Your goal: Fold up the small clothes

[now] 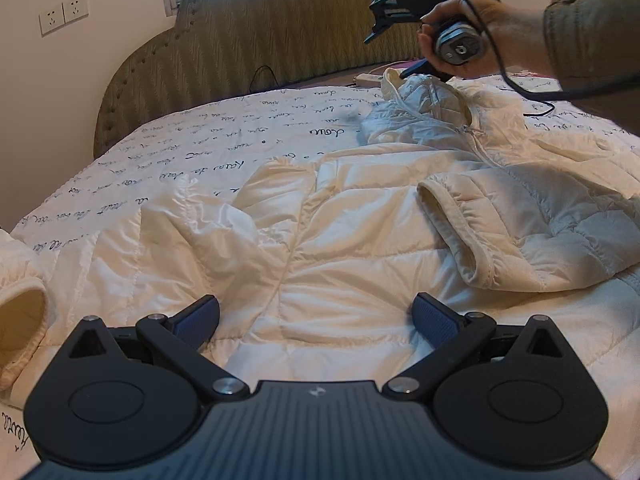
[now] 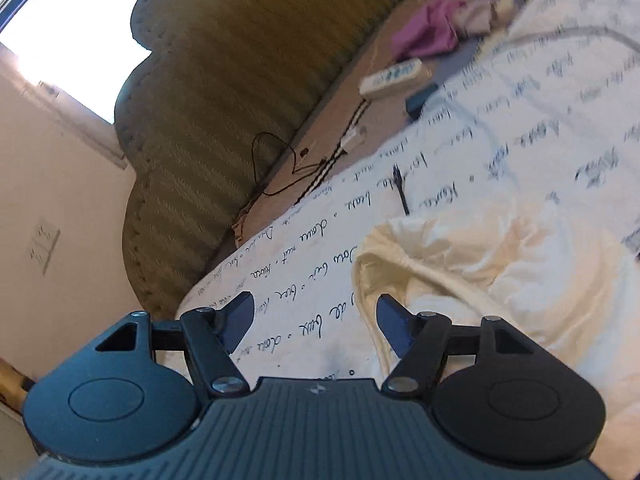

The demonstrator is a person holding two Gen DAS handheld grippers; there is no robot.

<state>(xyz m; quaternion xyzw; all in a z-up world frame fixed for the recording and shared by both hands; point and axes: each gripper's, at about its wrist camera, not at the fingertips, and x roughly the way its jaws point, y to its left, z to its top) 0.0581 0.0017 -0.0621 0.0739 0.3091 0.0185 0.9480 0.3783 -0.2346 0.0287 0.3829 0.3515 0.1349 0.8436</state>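
Observation:
A cream quilted puffer jacket (image 1: 360, 232) lies spread front-up on the bed, with one sleeve (image 1: 500, 236) folded across its body and its collar (image 1: 416, 96) toward the headboard. My left gripper (image 1: 316, 316) hovers open over the jacket's lower part, with nothing between its blue pads. A hand (image 1: 472, 20) holds my right gripper (image 1: 384, 58) in the air above the collar. In the right wrist view the right gripper (image 2: 314, 316) is open and empty, and the jacket's collar edge (image 2: 372, 256) lies just beside its right finger (image 2: 390, 318).
The bed has a white sheet (image 1: 200, 160) printed with handwriting and an olive padded headboard (image 1: 260, 40). A power strip (image 2: 390, 76), a pink cloth (image 2: 428, 28) and black cables (image 2: 276, 168) lie along the head of the bed. A cream cuff (image 1: 20, 320) shows at the left edge.

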